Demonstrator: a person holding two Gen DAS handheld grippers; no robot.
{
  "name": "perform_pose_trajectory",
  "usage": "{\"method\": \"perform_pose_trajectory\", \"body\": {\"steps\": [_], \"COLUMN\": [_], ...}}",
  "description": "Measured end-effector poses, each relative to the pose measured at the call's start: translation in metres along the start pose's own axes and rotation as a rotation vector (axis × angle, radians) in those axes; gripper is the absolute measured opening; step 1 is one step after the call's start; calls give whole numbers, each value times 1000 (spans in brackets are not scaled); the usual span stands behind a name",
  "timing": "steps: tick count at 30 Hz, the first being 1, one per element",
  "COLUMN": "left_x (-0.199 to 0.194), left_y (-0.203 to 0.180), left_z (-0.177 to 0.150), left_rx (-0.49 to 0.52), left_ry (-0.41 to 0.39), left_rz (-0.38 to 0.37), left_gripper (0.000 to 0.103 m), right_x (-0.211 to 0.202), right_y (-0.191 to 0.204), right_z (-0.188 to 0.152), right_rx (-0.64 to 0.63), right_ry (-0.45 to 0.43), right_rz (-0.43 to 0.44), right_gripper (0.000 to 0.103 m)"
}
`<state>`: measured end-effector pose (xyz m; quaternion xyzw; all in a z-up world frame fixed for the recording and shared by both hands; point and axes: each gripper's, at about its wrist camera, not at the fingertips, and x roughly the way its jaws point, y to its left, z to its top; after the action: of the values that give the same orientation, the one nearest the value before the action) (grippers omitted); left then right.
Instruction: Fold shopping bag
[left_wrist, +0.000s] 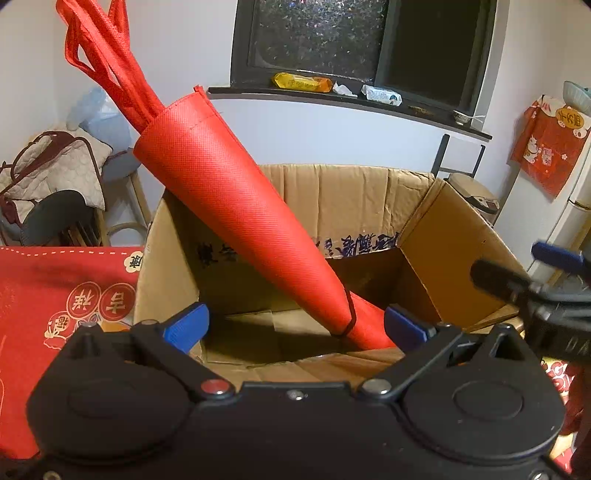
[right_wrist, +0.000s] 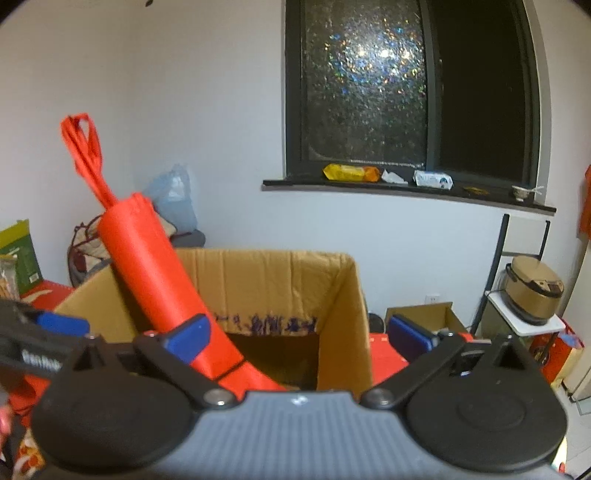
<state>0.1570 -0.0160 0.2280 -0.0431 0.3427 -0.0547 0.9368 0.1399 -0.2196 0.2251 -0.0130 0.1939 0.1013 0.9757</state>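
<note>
Your left gripper (left_wrist: 295, 326) and right gripper (right_wrist: 297, 338) both gape empty. The rolled red shopping bag (left_wrist: 236, 206) leans inside the cardboard box (left_wrist: 436, 236) just ahead, handles (left_wrist: 99, 55) up.

rolled red bag (left_wrist: 236, 206) stands tilted in cardboard box (left_wrist: 436, 236)

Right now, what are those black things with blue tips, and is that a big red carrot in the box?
Not a carrot! It is a red shopping bag, rolled up and tied with a band, leaning in a cardboard box with its handles poking out on top. The black things are grabbers that a person holds, one per hand, each with a camera looking along its blue fingers. One picture is from the left gripper, the other from the right gripper. Both are open and hold nothing.
</note>
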Motion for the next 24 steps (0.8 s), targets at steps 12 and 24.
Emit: {"method": "perform_pose_trajectory", "body": {"steps": [12, 24], "left_x": [-14, -50], "left_y": [4, 5], "left_z": [-6, -21], "left_rx": [-16, -41], "left_ry": [-58, -128], "left_rz": [22, 44], "left_gripper": [103, 103], "right_x": [-13, -33], "right_y": [-2, 8], "right_z": [-21, -31], "right_rx": [110, 109], "right_ry": [-30, -32], "right_rz": [-70, -83], "right_gripper": [102, 102]}}
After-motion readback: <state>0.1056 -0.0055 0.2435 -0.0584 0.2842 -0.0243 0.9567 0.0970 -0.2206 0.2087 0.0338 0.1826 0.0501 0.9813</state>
